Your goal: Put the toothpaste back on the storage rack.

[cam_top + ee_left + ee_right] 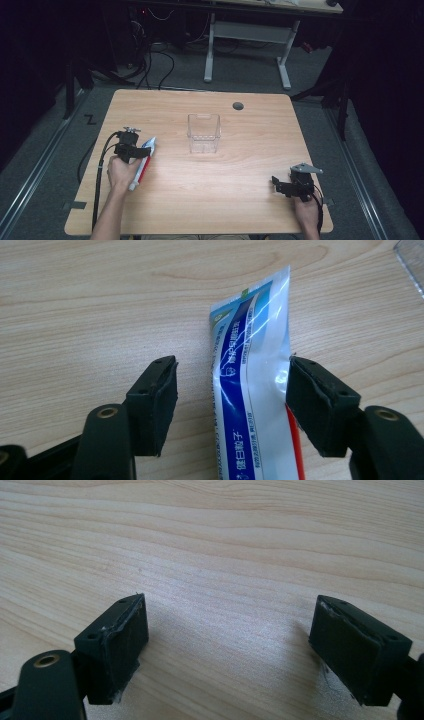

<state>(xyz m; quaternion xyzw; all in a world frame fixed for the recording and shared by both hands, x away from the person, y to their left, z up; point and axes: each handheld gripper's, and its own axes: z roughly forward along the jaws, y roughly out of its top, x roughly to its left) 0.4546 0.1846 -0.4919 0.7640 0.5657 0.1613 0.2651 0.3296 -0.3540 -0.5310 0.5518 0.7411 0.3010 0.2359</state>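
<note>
One toothpaste tube point(143, 161) lies on the desk point(200, 200) between the spread jaws of the left claw point(145, 148), its flat crimped end pointing away from that claw's camera. One clear plastic container point(204, 133) stands well ahead of both claws, nearer the left one than the right claw point(276, 185). That makes two claws, one in each of the person's two hands, with two black jaws apiece, and one desk under it all.

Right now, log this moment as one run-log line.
left gripper: open, straddling toothpaste tube | tube: flat on table | right gripper: open over bare wood | clear container: mid-table, apart from both
</note>
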